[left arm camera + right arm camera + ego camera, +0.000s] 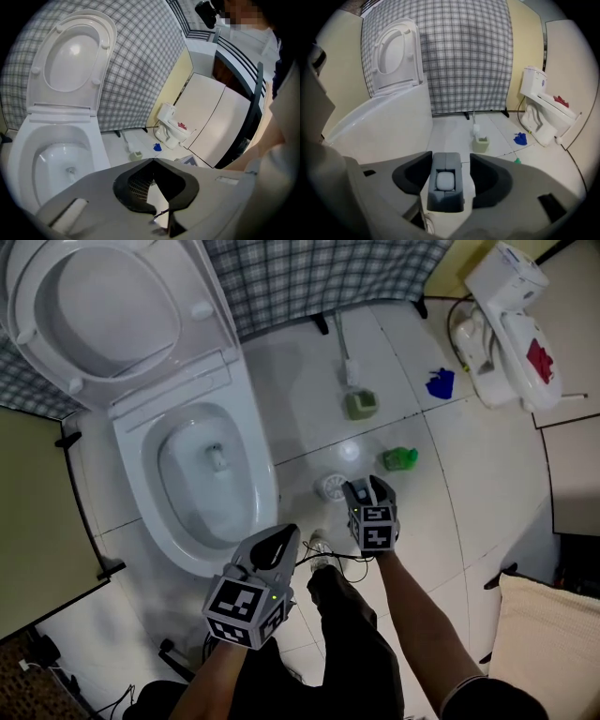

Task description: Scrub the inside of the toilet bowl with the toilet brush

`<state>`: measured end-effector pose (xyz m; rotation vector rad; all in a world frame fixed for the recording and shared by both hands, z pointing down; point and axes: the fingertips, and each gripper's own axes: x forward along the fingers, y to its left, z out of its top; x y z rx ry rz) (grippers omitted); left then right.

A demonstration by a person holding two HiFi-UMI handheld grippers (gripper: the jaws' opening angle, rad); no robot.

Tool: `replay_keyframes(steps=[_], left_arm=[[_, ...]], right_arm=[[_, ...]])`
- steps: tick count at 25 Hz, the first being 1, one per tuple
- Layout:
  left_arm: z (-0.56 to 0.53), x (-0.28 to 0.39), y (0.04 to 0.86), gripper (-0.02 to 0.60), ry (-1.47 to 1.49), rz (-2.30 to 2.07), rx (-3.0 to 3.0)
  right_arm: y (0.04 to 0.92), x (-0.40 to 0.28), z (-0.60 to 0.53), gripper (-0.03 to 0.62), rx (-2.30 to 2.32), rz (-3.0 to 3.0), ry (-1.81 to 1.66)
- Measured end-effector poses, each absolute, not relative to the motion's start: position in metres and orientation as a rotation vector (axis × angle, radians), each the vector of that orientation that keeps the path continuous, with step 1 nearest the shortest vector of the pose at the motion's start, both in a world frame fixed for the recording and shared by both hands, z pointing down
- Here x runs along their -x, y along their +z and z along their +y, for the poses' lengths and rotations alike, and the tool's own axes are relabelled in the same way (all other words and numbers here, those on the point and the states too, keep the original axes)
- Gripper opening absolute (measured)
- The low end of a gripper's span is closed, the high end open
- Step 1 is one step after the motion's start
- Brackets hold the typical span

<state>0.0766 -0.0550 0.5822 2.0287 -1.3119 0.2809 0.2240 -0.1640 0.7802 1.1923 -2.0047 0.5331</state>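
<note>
Grey plastic up close: left gripper (284, 538), jaws together at the tips, nothing between them. Hangs just off the near rim of the toilet bowl (267, 488), angled down and forward.

Right gripper (370, 486) a little further out, over the floor tiles, jaws spread wide. Between them, a small grey block (445, 185) with a pale oval face; no telling whether part of the gripper or a loose thing. Not pinched in any case, a gap showing on its right side. Just left of the tips, a round white floor drain (333, 487); just beyond to the right, a small green object (400, 458).

Further on, ahead of the right gripper and well apart from it: toilet brush (350, 369), not yet lifted, head down in its pale green holder (361, 406) on the floor. Handle close to upright, running up and away toward the checked curtain (309, 277). Clearly nearer the right hand than the left. Bowl off to the left of both brush and right gripper, lid (94, 306) raised, basin open.

Likely next need: a reach forward with the open right gripper, jaws either side of the handle, across its long axis, above the holder.

Furthest off: a blue cloth (440, 382) and a second toilet (511, 324) by the right-hand wall.
</note>
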Motion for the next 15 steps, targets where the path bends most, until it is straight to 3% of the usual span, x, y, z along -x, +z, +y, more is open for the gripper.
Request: replay_keyframes(steps=[7,15], left_arm=[[-0.047,-0.048,0.532,-0.012,0.245,-1.383,-2.009],[-0.033,0.0,0.42,-0.012,0.178,-1.531,-2.047]], right_arm=[[0.665,-0.212,-0.149,0.268,-1.205,-2.14,0.493],[0.466,-0.132,-0.117,0.267,-1.098,-2.428,0.331]])
